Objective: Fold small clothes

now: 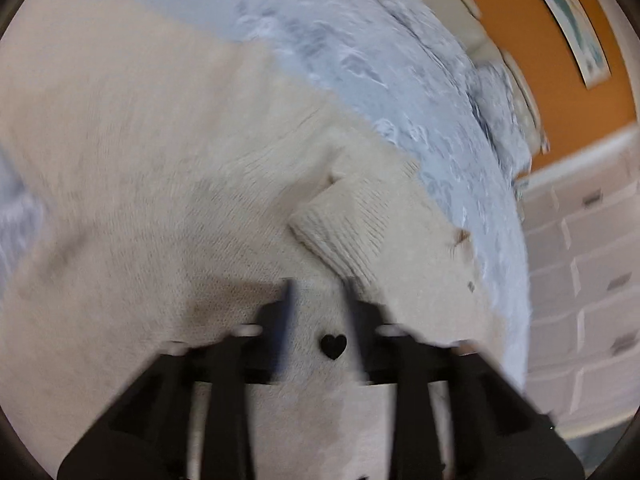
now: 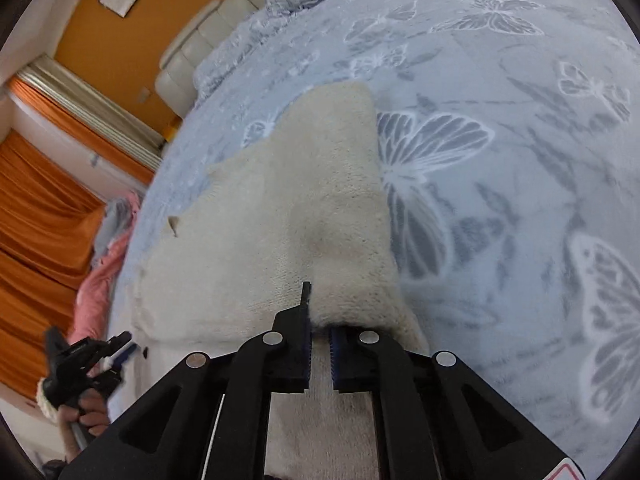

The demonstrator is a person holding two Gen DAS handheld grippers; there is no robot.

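- The cream knitted sweater (image 2: pixel 280 208) lies spread on the bed (image 2: pixel 500 120), over its butterfly-print blue cover, with one ribbed cuff (image 1: pixel 344 228) folded in across the body.
- The right hand-held gripper (image 2: pixel 320 354) is clamped on the sweater's near edge, knit bunched between its blue pads.
- The left hand-held gripper (image 1: pixel 320 312) sits over the cloth by the small black heart (image 1: pixel 333 346), jaws partly apart with fabric between them; blur hides whether the pads bite.
- Risk, as I judge it: if the left side has no real grip, a lift drags one corner only and the fold skews.
- The loose cuff could also slide out.
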